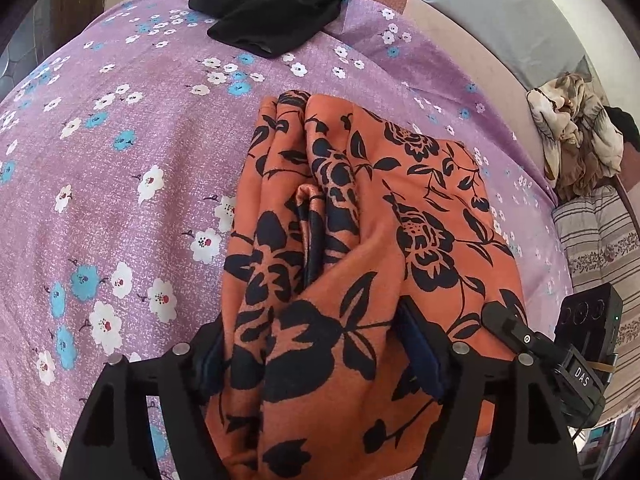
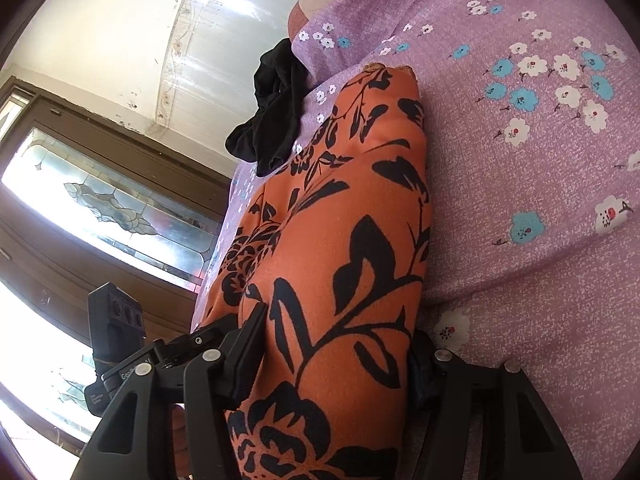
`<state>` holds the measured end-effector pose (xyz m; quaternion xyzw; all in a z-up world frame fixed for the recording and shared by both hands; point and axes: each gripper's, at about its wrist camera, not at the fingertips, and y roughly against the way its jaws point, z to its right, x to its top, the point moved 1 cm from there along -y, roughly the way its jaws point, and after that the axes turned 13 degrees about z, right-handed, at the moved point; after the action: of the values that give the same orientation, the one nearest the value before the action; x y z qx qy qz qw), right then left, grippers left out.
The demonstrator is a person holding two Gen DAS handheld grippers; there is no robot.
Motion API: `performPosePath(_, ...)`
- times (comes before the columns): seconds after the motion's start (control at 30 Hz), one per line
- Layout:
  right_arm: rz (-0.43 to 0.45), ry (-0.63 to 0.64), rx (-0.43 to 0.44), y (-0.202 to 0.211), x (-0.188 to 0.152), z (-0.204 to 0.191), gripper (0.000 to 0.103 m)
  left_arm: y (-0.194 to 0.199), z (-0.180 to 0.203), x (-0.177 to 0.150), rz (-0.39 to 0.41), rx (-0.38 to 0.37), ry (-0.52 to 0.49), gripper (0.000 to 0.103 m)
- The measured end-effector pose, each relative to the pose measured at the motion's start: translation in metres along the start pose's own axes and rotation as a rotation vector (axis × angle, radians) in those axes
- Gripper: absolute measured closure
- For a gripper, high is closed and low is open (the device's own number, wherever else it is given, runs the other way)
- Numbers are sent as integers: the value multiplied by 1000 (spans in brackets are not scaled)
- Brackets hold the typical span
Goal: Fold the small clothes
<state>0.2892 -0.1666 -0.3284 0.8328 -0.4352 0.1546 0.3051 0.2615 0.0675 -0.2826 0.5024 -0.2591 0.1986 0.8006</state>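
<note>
An orange cloth with a black flower print [image 1: 360, 216] lies bunched and partly folded on the purple flowered bedsheet [image 1: 120, 160]. My left gripper [image 1: 316, 344] has its jaws around a thick fold of this cloth at its near end. In the right wrist view the same orange cloth [image 2: 340, 220] runs up between the jaws of my right gripper [image 2: 340, 360], which grip it near the bed's edge. The other gripper's body shows in each view, at the right of the left wrist view [image 1: 576, 344] and at the left of the right wrist view [image 2: 116, 340].
A black garment [image 1: 272, 4] lies at the far end of the bed; it also shows in the right wrist view [image 2: 272, 116]. A heap of pale clothes [image 1: 576, 140] and a striped pillow [image 1: 604, 248] sit at the right. A wooden window frame [image 2: 100, 208] stands beyond the bed.
</note>
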Motion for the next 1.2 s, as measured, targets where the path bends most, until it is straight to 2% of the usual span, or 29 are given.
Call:
performPosePath(0.17, 11, 38, -28, 3, -1, -8, 42, 9, 5, 3, 50, 1, -42, 57)
performPosePath(0.27, 26, 106, -56, 5, -1, -22, 45, 14, 5, 5, 73, -6, -52, 63)
performPosePath(0.5, 72, 286, -88, 20, 12, -56, 48, 22, 21, 8, 108, -23, -89, 67)
performPosePath(0.67, 95, 343, -100, 44, 23, -61, 49, 28, 46, 2, 113, -38, -132, 67)
performPosePath(0.77, 99, 335, -104, 62, 26, -56, 49, 34, 68, -9, 119, -37, -190, 67)
performPosePath(0.97, 113, 317, -110, 108, 21, -40, 49, 41, 89, -5, 114, -51, -265, 67)
performPosePath(1.2, 105, 216, -108, 151, 4, -5, 49, 42, 97, -9, 80, -29, -326, 67)
